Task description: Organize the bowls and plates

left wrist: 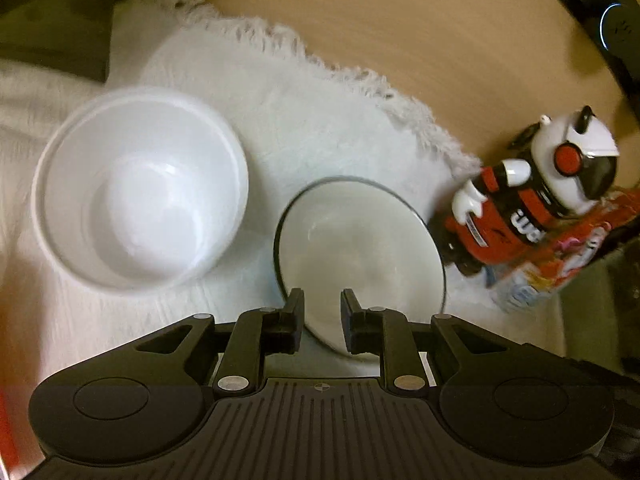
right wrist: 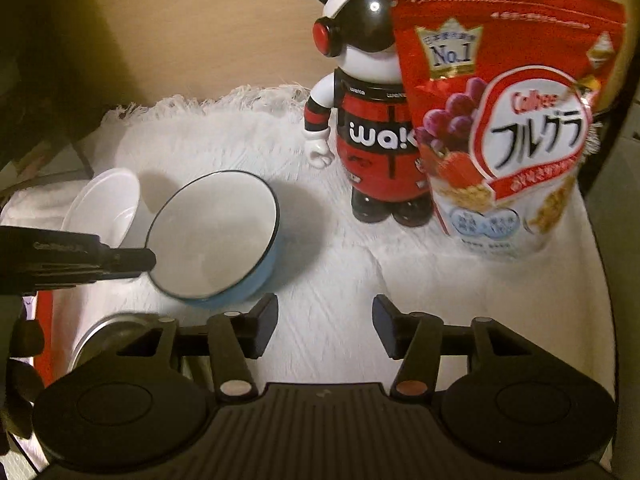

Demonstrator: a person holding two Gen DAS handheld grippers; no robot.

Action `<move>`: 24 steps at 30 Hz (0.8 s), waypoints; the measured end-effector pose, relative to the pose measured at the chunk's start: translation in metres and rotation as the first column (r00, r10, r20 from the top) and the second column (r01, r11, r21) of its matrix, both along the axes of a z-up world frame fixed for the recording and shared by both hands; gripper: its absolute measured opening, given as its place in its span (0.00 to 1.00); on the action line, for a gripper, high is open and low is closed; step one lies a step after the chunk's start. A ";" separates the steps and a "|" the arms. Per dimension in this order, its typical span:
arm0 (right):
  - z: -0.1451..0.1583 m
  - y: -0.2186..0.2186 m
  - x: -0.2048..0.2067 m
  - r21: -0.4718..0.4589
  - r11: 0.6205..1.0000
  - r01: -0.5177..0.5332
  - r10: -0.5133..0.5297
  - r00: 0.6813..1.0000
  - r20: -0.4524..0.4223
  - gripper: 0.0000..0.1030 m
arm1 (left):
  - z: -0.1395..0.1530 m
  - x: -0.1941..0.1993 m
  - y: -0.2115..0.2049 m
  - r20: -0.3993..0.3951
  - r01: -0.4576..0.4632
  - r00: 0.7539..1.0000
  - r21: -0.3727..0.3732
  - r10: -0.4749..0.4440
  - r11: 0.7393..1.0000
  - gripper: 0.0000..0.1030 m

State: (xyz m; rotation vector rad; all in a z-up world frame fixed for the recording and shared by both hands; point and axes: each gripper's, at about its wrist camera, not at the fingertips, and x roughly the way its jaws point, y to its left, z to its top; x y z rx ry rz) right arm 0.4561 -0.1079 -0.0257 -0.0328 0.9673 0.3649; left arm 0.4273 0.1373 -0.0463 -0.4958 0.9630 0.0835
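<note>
A blue bowl with a dark rim and pale inside (left wrist: 362, 248) (right wrist: 218, 236) is tilted above the white cloth. My left gripper (left wrist: 322, 310) is shut on its near rim; in the right wrist view the left gripper (right wrist: 148, 260) reaches in from the left and grips that rim. A white bowl (left wrist: 140, 188) (right wrist: 106, 206) stands on the cloth to the left of the blue bowl. My right gripper (right wrist: 325, 316) is open and empty, low over the cloth in front of the blue bowl.
A white fringed cloth (left wrist: 304, 120) (right wrist: 332, 280) covers the wooden table (left wrist: 400, 16). A red and black bear figure (left wrist: 532, 196) (right wrist: 360, 120) and a red cereal bag (right wrist: 508, 120) stand at the right. A metal rim (right wrist: 100, 332) shows at lower left.
</note>
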 end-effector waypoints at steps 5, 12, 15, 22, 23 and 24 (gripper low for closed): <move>-0.017 0.017 0.036 0.051 0.999 -0.001 0.003 0.999 -0.038 0.51 | -0.012 0.014 0.002 -0.040 0.026 0.999 0.033 -0.025 0.999 0.21; -0.047 0.043 0.068 0.108 0.993 0.047 -0.038 0.996 -0.083 0.51 | 0.005 -0.013 0.012 0.008 -0.036 0.999 0.061 0.036 0.997 0.22; -0.057 0.043 0.074 0.128 0.990 0.061 -0.047 0.993 -0.113 0.51 | -0.005 -0.006 0.018 -0.049 -0.037 0.998 0.078 0.041 0.996 0.22; -0.072 0.057 0.086 0.117 0.993 0.032 -0.015 0.990 -0.142 0.38 | -0.034 0.026 0.012 -0.098 0.011 0.995 0.039 -0.007 0.999 0.31; -0.075 0.059 0.087 0.115 0.993 0.031 -0.013 0.988 -0.152 0.38 | -0.037 0.030 0.011 -0.102 0.014 0.995 0.048 -0.009 0.999 0.31; -0.080 0.063 0.089 0.118 0.993 0.029 -0.008 0.985 -0.173 0.37 | -0.039 0.033 0.011 -0.107 0.018 0.994 0.053 -0.013 0.998 0.31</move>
